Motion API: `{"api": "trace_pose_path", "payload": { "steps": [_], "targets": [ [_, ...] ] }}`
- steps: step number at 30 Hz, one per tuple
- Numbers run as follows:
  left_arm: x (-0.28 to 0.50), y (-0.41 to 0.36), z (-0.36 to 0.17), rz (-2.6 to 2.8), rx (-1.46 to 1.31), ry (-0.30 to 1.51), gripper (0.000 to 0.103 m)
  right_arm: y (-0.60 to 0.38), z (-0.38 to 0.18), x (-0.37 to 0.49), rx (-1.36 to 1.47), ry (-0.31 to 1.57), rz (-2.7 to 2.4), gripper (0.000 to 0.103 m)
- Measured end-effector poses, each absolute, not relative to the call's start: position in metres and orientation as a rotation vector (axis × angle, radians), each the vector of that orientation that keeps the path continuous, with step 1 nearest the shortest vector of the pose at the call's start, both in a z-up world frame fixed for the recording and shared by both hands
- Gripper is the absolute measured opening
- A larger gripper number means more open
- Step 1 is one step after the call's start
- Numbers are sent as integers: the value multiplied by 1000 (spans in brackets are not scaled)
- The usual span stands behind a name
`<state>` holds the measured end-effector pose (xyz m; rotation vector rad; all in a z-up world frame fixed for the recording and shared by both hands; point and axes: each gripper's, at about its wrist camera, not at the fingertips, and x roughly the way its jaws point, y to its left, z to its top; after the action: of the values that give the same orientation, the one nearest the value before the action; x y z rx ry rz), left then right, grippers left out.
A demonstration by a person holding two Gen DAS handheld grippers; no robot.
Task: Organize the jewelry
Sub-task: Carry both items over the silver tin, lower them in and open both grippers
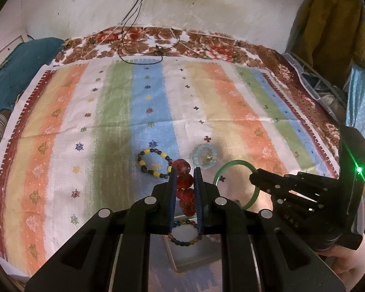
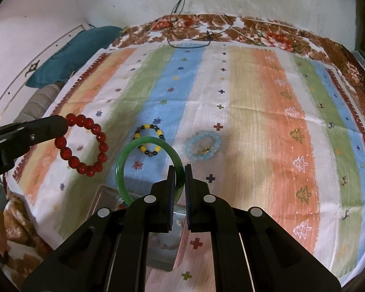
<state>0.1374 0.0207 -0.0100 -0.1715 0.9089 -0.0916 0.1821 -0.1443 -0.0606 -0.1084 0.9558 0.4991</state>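
Note:
My left gripper (image 1: pixel 184 170) is shut on a red bead bracelet (image 1: pixel 183 182) and holds it off the striped cloth; in the right wrist view the red bead bracelet (image 2: pixel 84 143) hangs from the left gripper (image 2: pixel 65 124). My right gripper (image 2: pixel 180 168) is shut on a green bangle (image 2: pixel 143 146), which it holds raised; the left wrist view shows the green bangle (image 1: pixel 231 165) in the right gripper (image 1: pixel 254 174). A yellow-and-dark bead bracelet (image 1: pixel 154 163) and a pale blue bead bracelet (image 1: pixel 205 158) lie on the cloth. Below my fingers, a multicoloured bead bracelet (image 1: pixel 185 236) rests in a clear box (image 1: pixel 194 258).
The striped cloth (image 2: pixel 255 112) covers a bed with a floral blanket (image 1: pixel 182 43) at the far edge. Black cables (image 1: pixel 138 39) trail from the wall. A teal pillow (image 1: pixel 17 73) lies at left, and clothes (image 1: pixel 328 24) hang at right.

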Motion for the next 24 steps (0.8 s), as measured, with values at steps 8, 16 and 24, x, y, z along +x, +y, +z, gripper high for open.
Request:
{"api": "trace_pose_path", "payload": {
  "steps": [8,16,24],
  "targets": [
    [113,10,3,-129,-166,863,13,-150,-50,161,-91,919,510,8],
    [94,-3,6,-140,-136,838,13,-152,-54,143,-104,924,516,8],
    [82,-3,5,-149,-145,833,13,-151,-59,133,-119,937,531,8]
  ]
}}
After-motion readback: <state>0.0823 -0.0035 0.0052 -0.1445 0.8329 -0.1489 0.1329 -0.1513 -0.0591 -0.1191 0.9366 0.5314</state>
